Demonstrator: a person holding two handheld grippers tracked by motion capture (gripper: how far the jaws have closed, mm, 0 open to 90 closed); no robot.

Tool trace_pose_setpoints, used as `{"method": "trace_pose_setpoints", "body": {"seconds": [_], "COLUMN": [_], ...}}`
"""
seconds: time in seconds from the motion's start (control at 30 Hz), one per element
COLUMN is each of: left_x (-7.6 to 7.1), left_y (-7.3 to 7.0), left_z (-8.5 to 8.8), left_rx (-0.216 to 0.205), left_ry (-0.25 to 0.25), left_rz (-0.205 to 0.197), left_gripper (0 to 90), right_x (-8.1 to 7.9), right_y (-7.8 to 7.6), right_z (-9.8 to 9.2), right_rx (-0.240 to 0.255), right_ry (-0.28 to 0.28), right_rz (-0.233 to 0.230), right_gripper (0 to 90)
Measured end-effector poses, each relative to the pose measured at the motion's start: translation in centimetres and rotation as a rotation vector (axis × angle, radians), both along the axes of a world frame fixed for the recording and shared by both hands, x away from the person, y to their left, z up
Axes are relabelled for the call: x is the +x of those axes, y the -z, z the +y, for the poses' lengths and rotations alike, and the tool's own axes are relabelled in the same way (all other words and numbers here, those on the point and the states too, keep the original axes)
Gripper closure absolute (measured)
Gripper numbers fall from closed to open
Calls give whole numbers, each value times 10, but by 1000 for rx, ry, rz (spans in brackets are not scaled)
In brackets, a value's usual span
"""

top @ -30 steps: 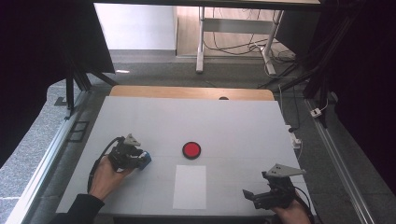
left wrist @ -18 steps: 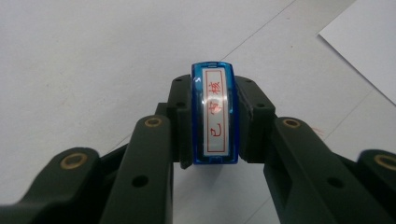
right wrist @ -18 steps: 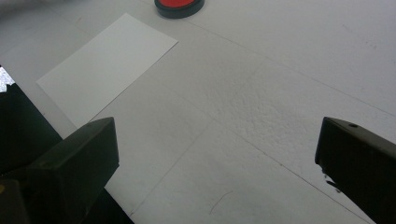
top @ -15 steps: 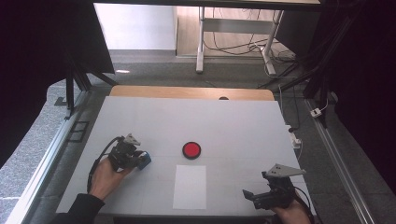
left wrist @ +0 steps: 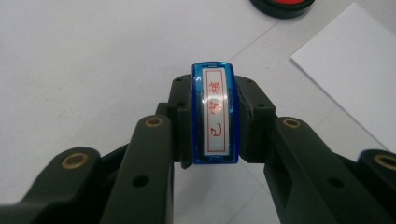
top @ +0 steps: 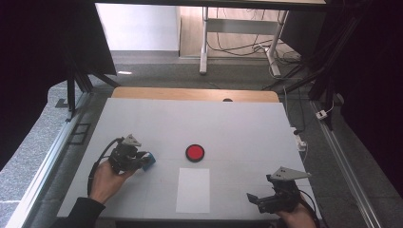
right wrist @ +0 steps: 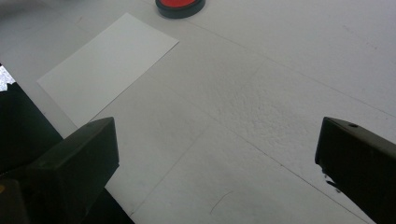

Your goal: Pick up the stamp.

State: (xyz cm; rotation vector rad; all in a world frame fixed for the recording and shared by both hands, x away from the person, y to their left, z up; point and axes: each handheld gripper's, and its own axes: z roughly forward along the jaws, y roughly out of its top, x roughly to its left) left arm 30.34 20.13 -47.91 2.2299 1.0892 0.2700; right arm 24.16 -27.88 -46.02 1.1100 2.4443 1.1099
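White sheeting is covering the long table (top: 237, 123), with grey floor and dark frames running along both sides. Sitting at the near left of that surface, a small blue translucent stamp with a white label bearing red characters (left wrist: 215, 113) is being pinched between the black pads of the left gripper (left wrist: 215, 122); the jaws are pressing on its two long sides, and they have just been closing on it. In the high view the stamp (top: 148, 161) is poking out of that gripper (top: 142, 160) toward the middle of the table, while a hand (top: 107, 179) is gripping the tool from behind.

Just to the right of the stamp, a round red ink pad in a black rim (top: 195, 152) is lying flat, apart from it. Near the pad, toward the person, a blank white rectangular sheet of paper (top: 193, 190) is lying flat on the cover.

Well apart at the near right corner, the right gripper (top: 256, 199) is hovering low with its jaws spread wide and nothing between them; its own view is looking across bare cover toward the paper (right wrist: 107, 65) and the pad (right wrist: 180, 5).
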Motion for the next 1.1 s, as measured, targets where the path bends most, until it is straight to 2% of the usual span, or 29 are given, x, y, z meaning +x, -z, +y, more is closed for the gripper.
{"method": "trace_pose_setpoints", "body": {"seconds": [0.17,0.37,0.47,0.7,1.1], "left_x": [-3,-7,-8,-12,-18], "left_y": [-6,-14,-16,-25,-42], "left_z": [-2,-4,-4,-6,-23], "left_rx": [-29,-89,-94,-139,-154], "left_ry": [25,83,93,135,216], "left_rz": [-26,-59,-67,-87,-123], "left_gripper": [704,703,703,704,704], "right_x": [0,0,0,0,0], "right_y": [0,0,0,0,0], "right_z": [0,0,0,0,0], "right_rx": [3,4,3,4,2], "right_ry": [-1,0,0,-3,-5], "right_rz": [0,-1,-1,-1,-2], "right_gripper": [0,0,0,0,0]}}
